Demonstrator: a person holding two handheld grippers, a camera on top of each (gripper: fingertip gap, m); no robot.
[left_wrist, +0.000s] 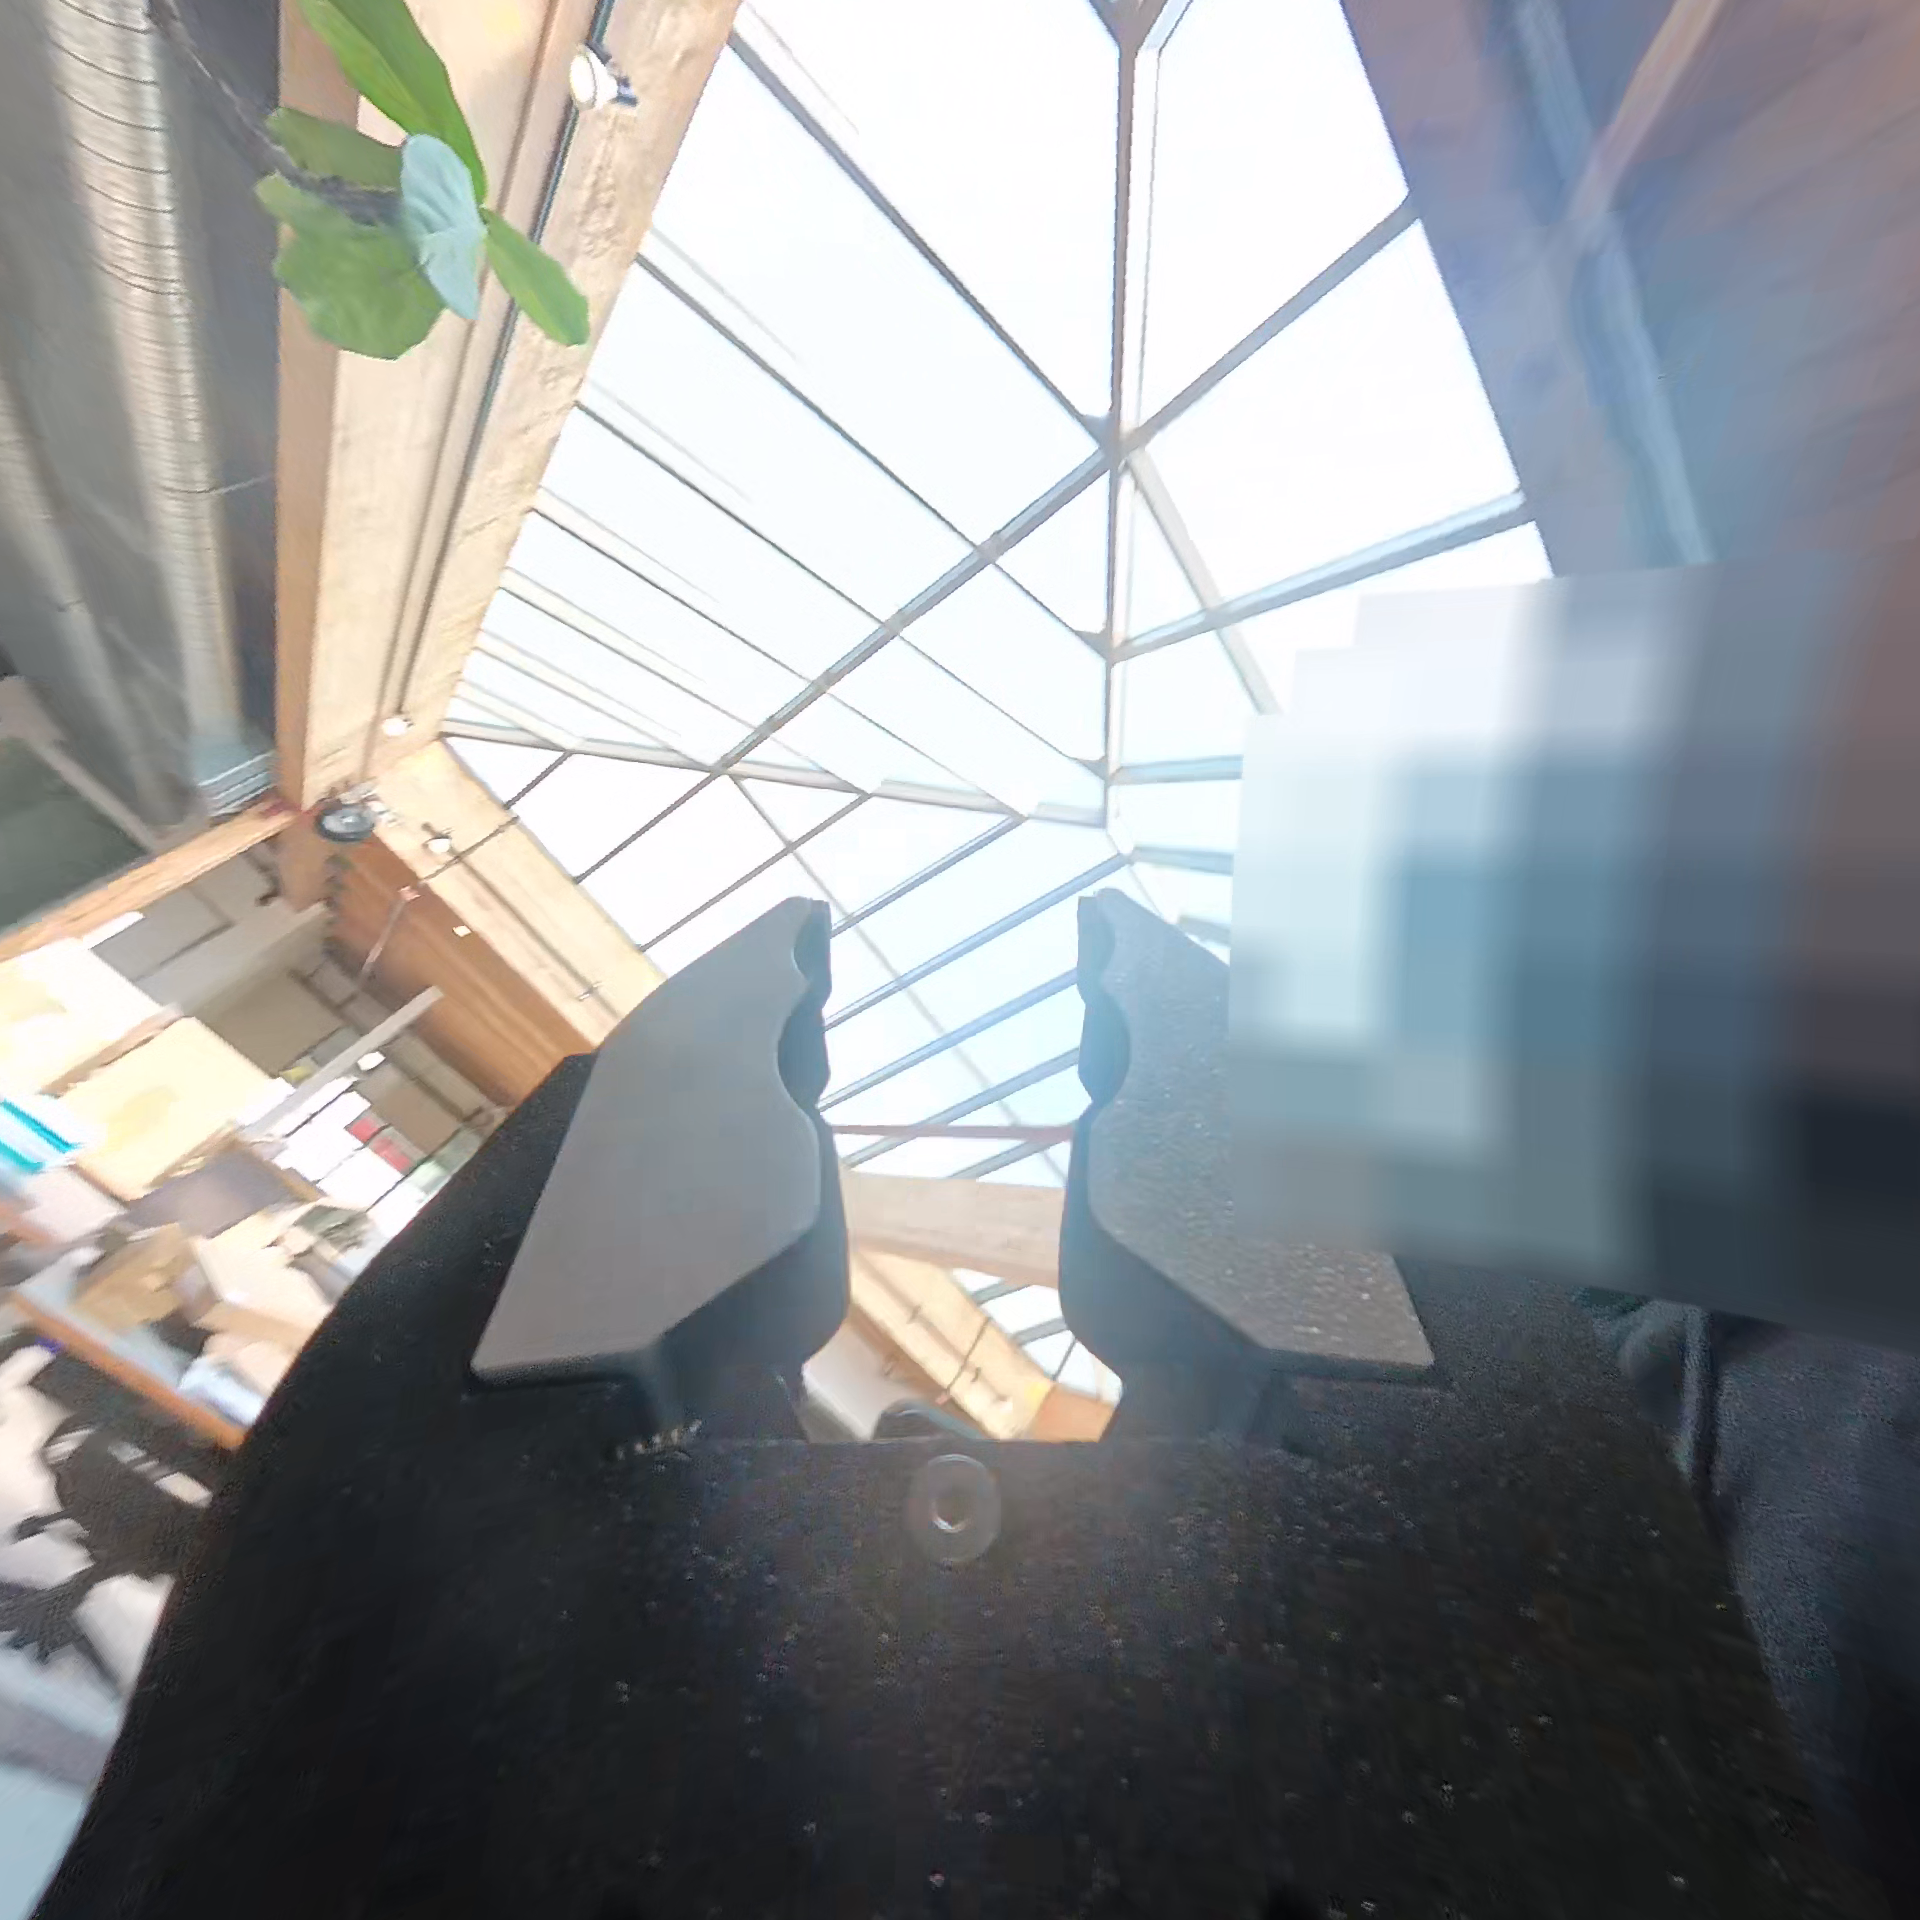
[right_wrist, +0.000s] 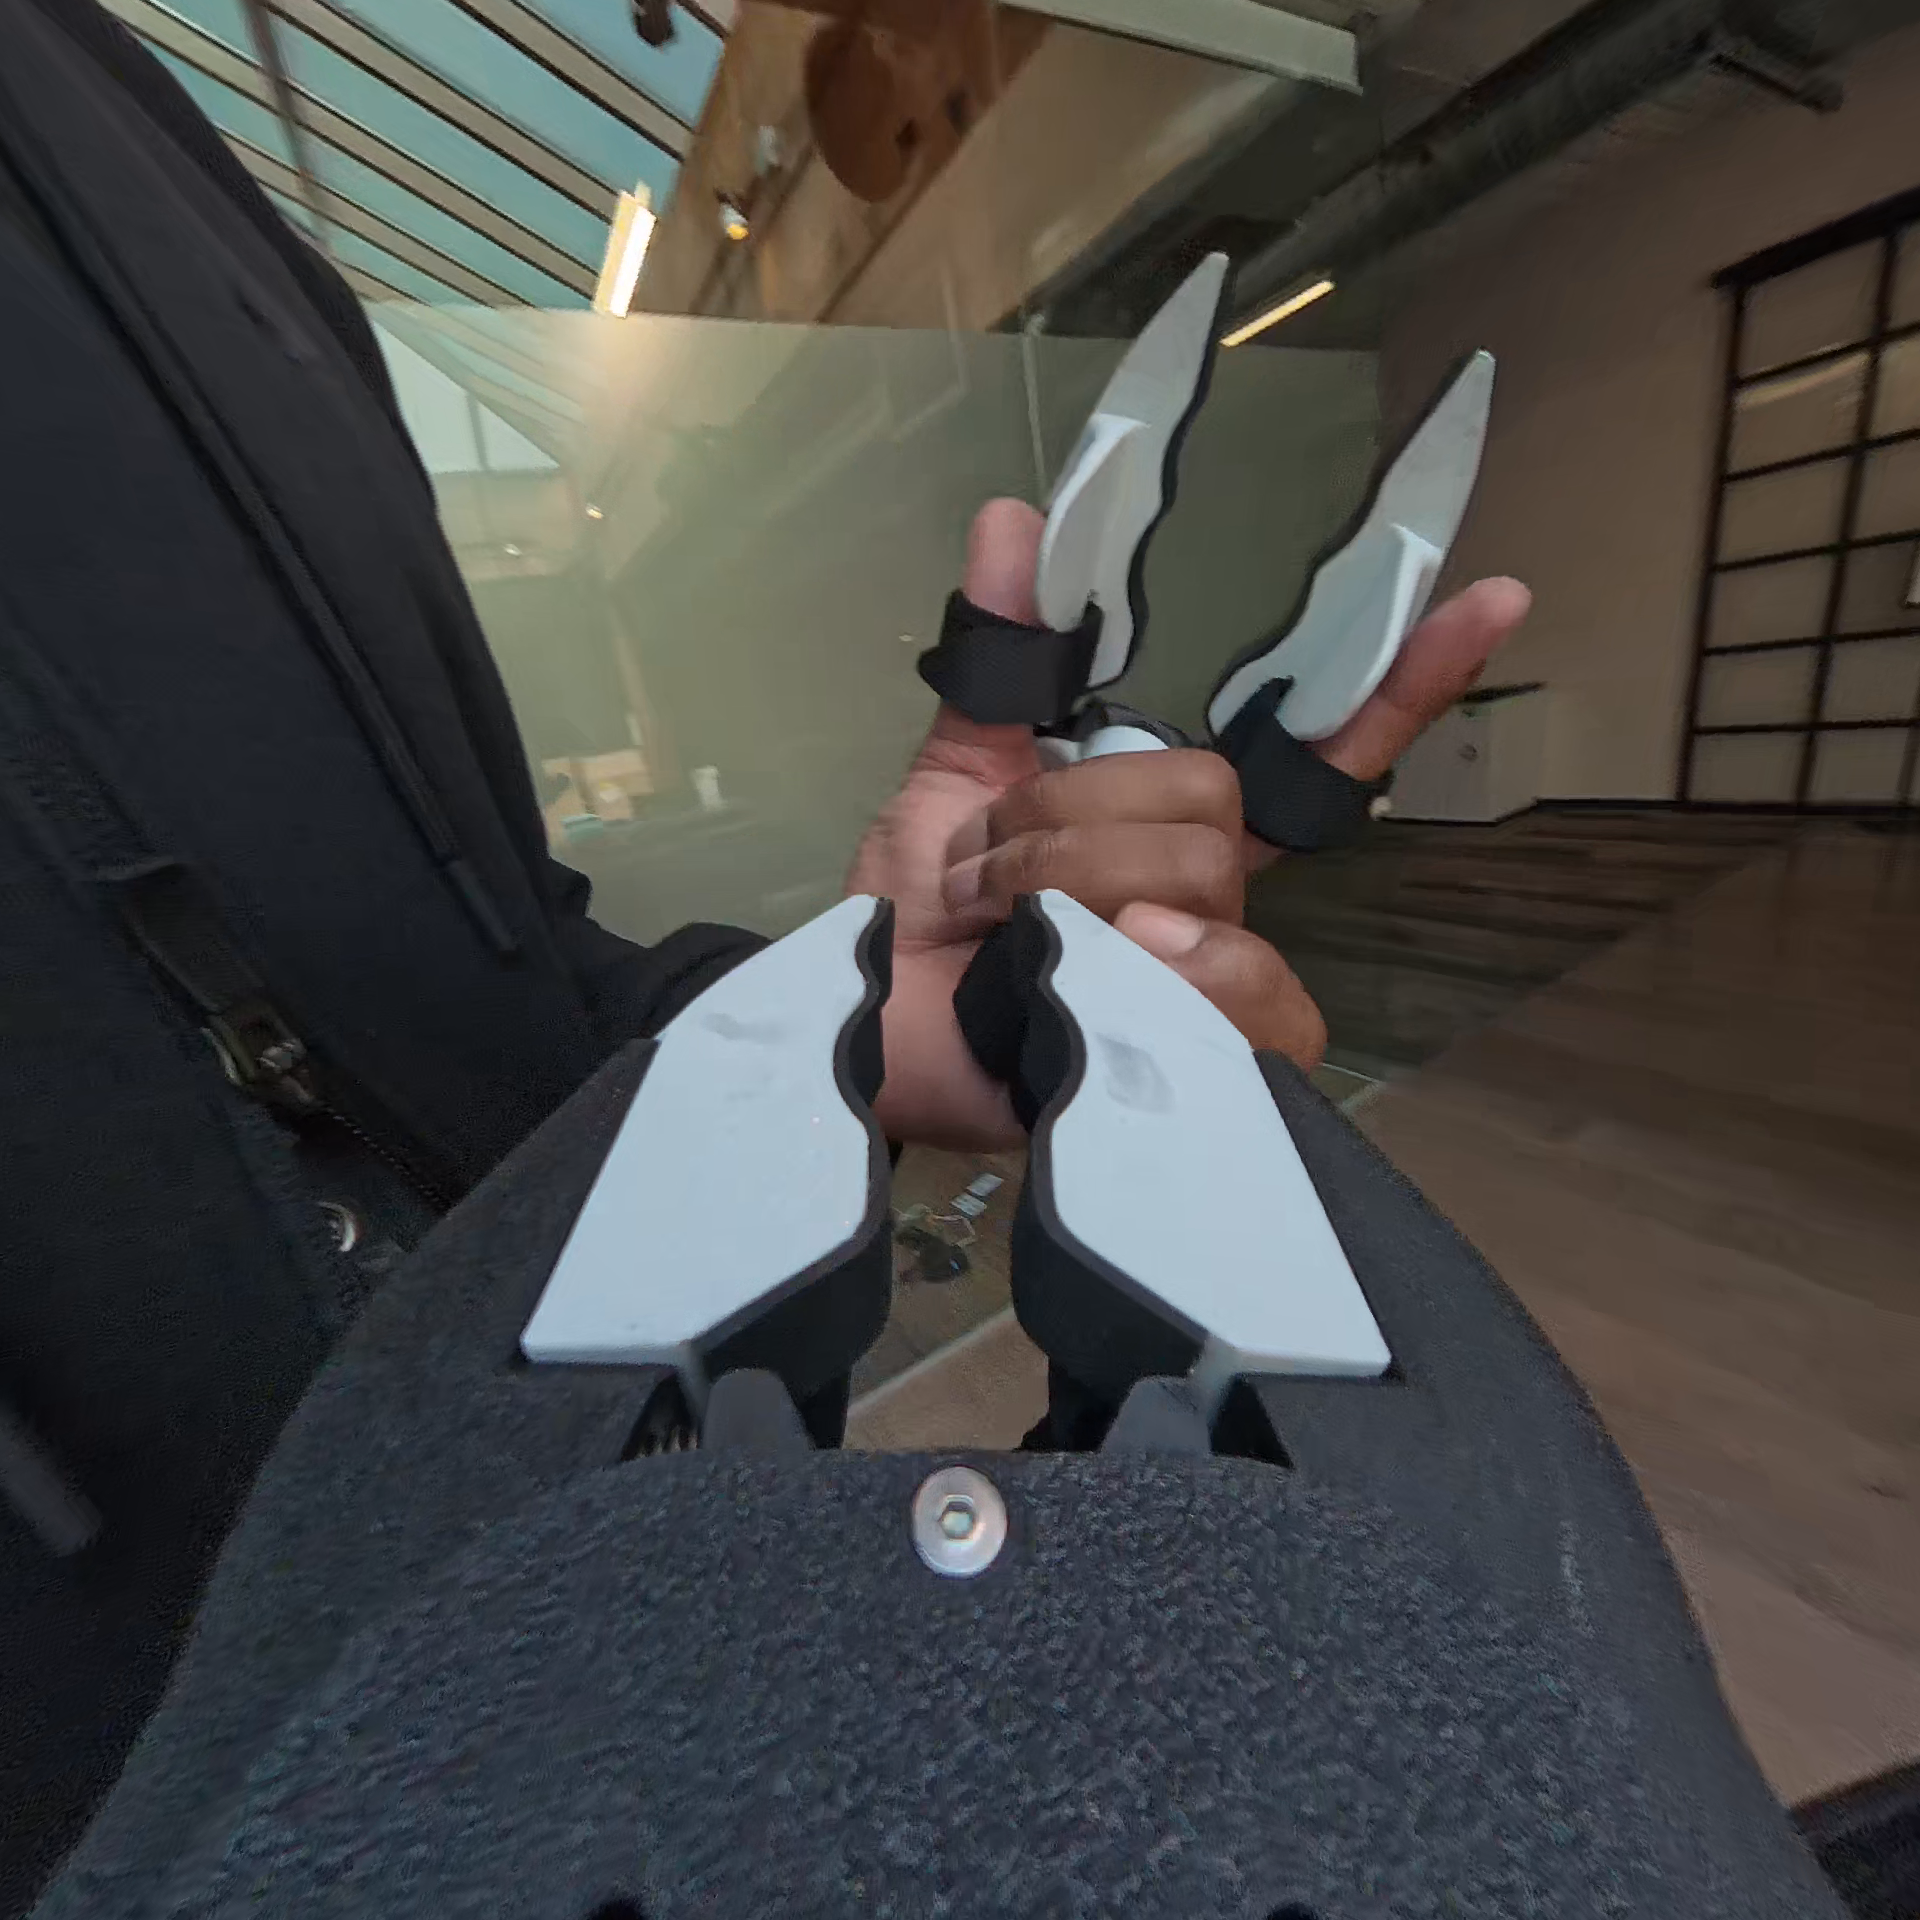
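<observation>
The right gripper (right_wrist: 956, 925) has its 2 grey fingers (right_wrist: 727, 1164) parted with nothing between them, tips just in front of the person's hand (right_wrist: 1101, 862). That hand holds the left gripper (right_wrist: 1351, 322), whose 2 pointed fingers are spread and empty, with 2 black straps (right_wrist: 1008, 665) around thumb and forefinger. In the left wrist view, the left gripper (left_wrist: 954, 914) points up at a glass skylight (left_wrist: 935, 468); beside the skylight hangs 1 leafy plant (left_wrist: 416, 229).

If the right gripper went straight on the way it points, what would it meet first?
Most likely the person's hand holding the left gripper: it sits directly beyond the open right gripper, though the depth between them is unclear.
</observation>
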